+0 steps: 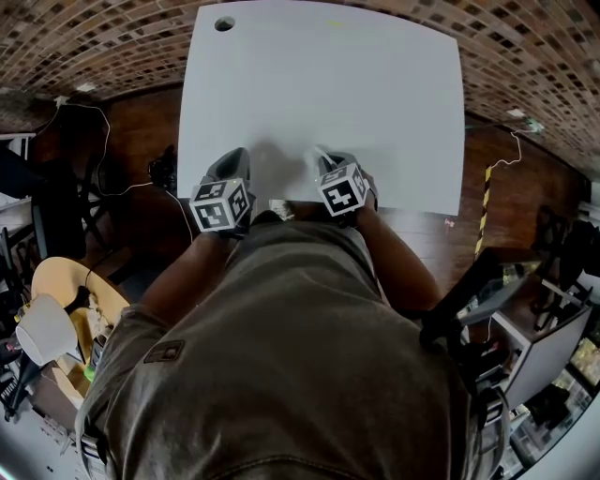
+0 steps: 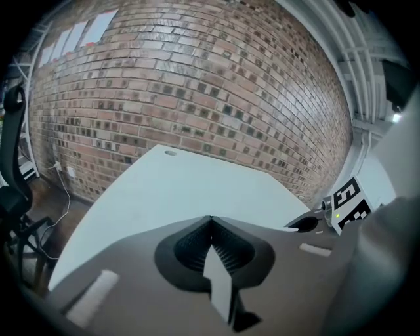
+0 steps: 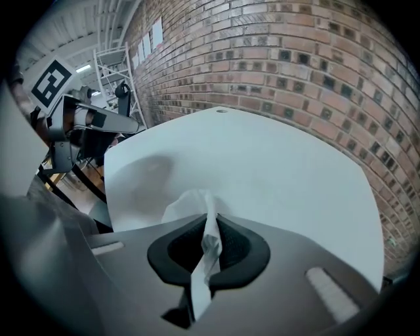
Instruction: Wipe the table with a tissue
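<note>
The white table (image 1: 328, 84) lies in front of me. My right gripper (image 1: 330, 161) hovers over its near edge, shut on a crumpled white tissue (image 3: 195, 205) that sticks out past the jaw tips and trails back between them. In the right gripper view that gripper (image 3: 211, 215) points across the table (image 3: 275, 164). My left gripper (image 1: 231, 167) is beside it at the near edge, its jaws closed together with nothing showing between them. In its own view the left gripper (image 2: 209, 220) looks along the table (image 2: 177, 187), with the right gripper (image 2: 308, 224) at the right.
A round cable hole (image 1: 224, 23) sits in the table's far left corner. A brick wall (image 2: 197, 79) stands behind the table. Cables (image 1: 103, 150) and a chair (image 1: 66, 309) are on the left, a yellow-black striped post (image 1: 486, 211) and equipment on the right.
</note>
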The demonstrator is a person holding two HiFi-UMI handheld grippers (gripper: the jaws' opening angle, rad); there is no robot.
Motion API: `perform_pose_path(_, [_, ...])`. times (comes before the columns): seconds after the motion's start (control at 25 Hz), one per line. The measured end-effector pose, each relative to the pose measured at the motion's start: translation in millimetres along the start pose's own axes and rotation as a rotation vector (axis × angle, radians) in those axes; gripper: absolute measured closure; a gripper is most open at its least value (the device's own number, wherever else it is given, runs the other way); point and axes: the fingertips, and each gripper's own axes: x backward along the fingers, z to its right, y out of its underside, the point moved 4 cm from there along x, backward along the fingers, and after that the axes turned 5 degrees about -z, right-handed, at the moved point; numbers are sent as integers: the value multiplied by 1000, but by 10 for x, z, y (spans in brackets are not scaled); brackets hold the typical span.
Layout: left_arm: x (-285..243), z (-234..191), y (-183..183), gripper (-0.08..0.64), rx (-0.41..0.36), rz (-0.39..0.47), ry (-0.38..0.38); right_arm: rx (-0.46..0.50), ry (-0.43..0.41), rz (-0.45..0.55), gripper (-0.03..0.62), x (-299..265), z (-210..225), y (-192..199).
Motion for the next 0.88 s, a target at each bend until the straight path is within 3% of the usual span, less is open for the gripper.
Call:
perform_pose_path(0.48, [115,-167,119,558,30,-1,-23,56,-63,13,569,-72,-339,-128])
perform_pose_path(0.88, [173,-218,201,558,29,-7,-14,66,-177,4,569,-67,-614,-117])
